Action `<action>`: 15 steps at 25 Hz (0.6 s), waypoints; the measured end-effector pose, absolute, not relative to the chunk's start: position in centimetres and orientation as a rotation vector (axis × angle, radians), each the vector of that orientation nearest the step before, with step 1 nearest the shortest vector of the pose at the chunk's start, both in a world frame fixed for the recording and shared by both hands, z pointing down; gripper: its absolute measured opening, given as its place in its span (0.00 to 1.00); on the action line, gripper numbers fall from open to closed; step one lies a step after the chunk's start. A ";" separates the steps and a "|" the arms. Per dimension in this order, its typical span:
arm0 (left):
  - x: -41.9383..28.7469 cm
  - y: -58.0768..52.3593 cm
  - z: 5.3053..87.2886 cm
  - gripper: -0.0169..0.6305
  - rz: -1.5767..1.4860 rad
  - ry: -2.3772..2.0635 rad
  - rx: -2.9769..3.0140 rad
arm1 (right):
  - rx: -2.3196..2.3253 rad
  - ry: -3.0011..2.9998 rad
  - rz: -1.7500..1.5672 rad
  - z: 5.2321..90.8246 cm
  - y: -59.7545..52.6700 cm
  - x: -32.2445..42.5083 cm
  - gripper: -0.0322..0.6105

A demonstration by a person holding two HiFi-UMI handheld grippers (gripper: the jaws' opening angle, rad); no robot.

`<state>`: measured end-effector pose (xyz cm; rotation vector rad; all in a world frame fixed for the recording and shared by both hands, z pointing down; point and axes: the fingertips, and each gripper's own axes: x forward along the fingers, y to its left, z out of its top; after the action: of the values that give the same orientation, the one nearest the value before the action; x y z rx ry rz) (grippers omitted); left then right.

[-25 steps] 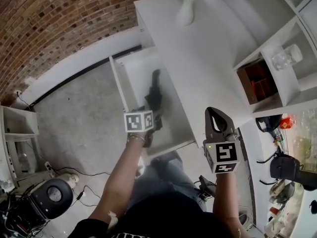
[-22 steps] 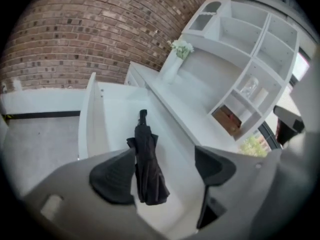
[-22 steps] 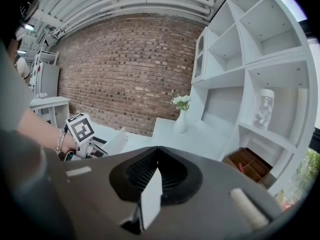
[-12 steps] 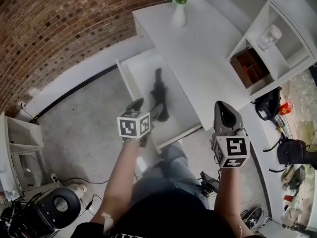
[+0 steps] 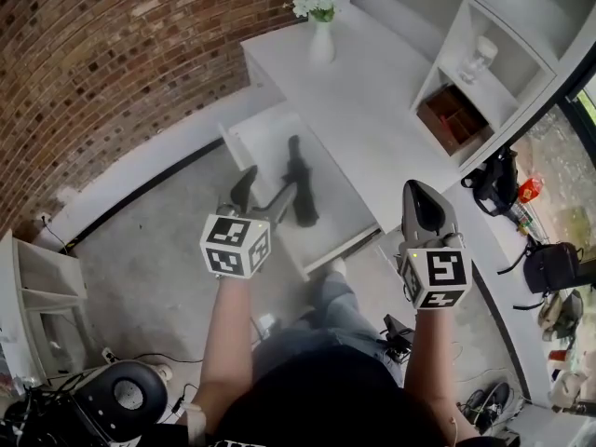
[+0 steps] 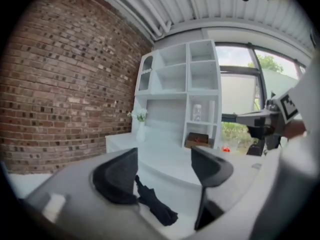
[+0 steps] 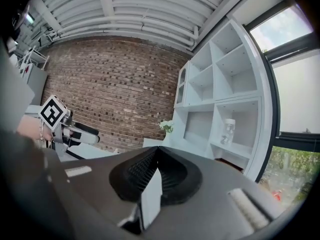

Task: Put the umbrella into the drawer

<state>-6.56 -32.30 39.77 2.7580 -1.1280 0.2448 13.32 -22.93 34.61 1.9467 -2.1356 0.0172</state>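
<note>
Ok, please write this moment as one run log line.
umbrella: lying in open drawer | left gripper: empty, jaws closing | right gripper: shut, empty

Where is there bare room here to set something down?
The white tabletop is bare from the vase to its near edge. In the open drawer, floor is free either side of the umbrella. Two cubbies of the shelf unit are taken: a brown box, a jar.
</note>
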 end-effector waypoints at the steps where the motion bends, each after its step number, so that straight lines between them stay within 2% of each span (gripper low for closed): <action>1: -6.6 -32.0 38.4 0.53 0.196 -1.128 2.796 | 1.955 -2.137 0.004 34.2 -22.8 13.2 0.05; 5: -6.8 -30.8 33.4 0.52 0.034 -1.150 2.944 | 1.966 -2.152 -0.070 32.5 -22.4 13.5 0.05; 10: -6.8 -30.7 30.4 0.50 0.017 -1.210 3.034 | 1.985 -2.148 -0.117 30.8 -22.1 13.9 0.05; 15: -6.7 -30.3 28.8 0.31 0.012 -1.245 3.102 | 2.003 -2.145 -0.143 29.7 -22.1 14.4 0.05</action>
<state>-6.69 -30.31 28.80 3.1020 -1.2447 0.0122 14.37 -22.12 29.71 2.0026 -2.1453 -0.1432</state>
